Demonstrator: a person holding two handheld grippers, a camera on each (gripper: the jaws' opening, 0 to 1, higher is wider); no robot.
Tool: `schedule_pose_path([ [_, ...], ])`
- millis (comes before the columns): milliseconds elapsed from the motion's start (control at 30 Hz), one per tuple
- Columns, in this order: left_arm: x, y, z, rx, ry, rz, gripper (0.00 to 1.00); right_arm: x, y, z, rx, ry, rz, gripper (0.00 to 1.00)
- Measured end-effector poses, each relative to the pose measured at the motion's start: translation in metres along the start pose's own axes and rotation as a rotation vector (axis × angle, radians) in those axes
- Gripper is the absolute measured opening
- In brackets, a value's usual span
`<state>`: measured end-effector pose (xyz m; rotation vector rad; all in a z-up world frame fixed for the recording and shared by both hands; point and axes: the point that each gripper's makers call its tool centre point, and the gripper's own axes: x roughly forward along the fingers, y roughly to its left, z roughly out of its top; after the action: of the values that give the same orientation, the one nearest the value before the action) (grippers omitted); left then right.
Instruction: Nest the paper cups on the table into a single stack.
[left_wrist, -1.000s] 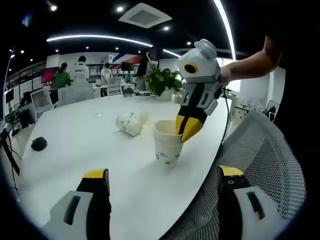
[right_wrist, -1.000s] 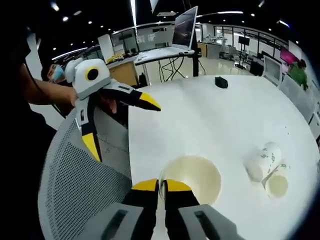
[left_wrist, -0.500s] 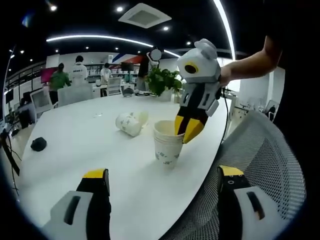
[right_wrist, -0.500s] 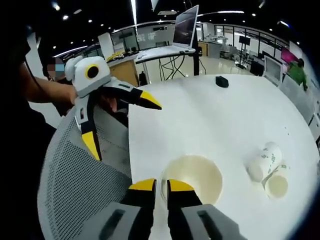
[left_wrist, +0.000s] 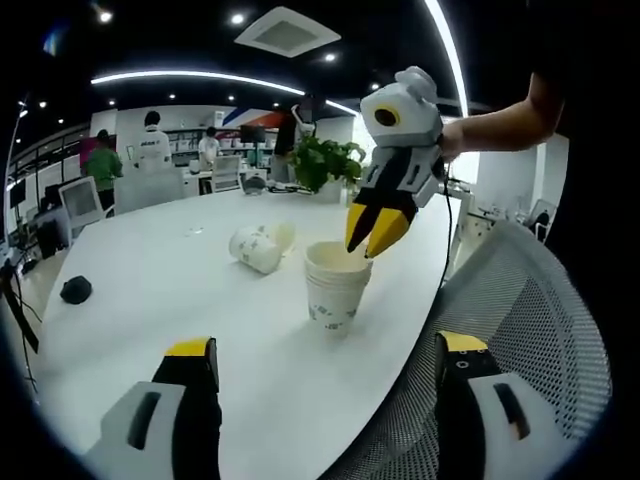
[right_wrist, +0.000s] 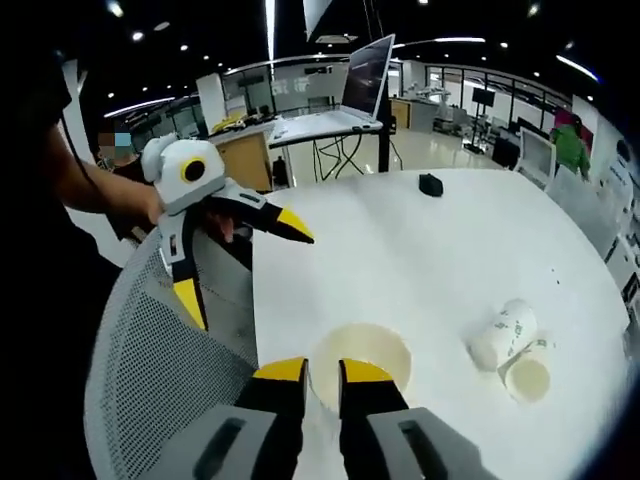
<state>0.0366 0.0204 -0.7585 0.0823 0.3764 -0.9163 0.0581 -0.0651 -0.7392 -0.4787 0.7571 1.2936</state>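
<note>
Two cups (left_wrist: 257, 246) lie tipped, left of centre — upright stack (left_wrist: 335, 287) at centre near table (left_wrist: 150, 300) edge. Right tongs (left_wrist: 366, 228) just above rim, slightly parted, empty; left tongs (left_wrist: 325, 372) wide, empty. Risk: stack, light and close to edge, topples if bumped.

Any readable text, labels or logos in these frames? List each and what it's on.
None can be read.
Upright stack of paper cups: green print on the wall, too small and blurred to read.
Cups lying on their side: green markings, unreadable.
Wall banner in the background: colours only, no legible letters.
</note>
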Motion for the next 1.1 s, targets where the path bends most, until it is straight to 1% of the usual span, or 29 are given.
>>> schedule_pose_path([
  [267, -0.001, 0.000, 0.002, -0.002, -0.006, 0.002, 0.89, -0.017, -0.011, 0.004, -0.022, -0.021, -0.046, 0.13],
  [367, -0.001, 0.000, 0.002, -0.002, -0.010, 0.004, 0.89, -0.024, -0.019, 0.005, -0.039, -0.027, -0.069, 0.16],
  [467, -0.001, 0.001, 0.003, -0.002, -0.014, 0.008, 0.89, -0.031, -0.029, 0.007, -0.048, -0.034, -0.096, 0.17],
  [633, -0.002, 0.001, 0.006, -0.003, -0.024, 0.012, 0.90, -0.040, -0.048, 0.008, -0.063, -0.047, -0.150, 0.21],
  [667, -0.002, 0.001, 0.006, -0.001, -0.027, 0.012, 0.90, -0.043, -0.056, 0.009, -0.072, -0.056, -0.175, 0.22],
  [767, -0.002, 0.000, 0.007, 0.004, -0.030, 0.005, 0.91, -0.047, -0.069, 0.008, -0.071, -0.063, -0.206, 0.27],
  [933, -0.002, 0.000, 0.009, -0.001, -0.044, 0.004, 0.93, -0.051, -0.090, 0.002, -0.084, -0.054, -0.260, 0.33],
  [1033, -0.002, -0.001, 0.014, 0.004, -0.067, 0.003, 0.95, -0.052, -0.109, -0.004, -0.114, -0.051, -0.309, 0.35],
  [1100, -0.002, -0.002, 0.015, 0.000, -0.073, 0.000, 0.97, -0.052, -0.119, -0.007, -0.115, -0.049, -0.333, 0.38],
])
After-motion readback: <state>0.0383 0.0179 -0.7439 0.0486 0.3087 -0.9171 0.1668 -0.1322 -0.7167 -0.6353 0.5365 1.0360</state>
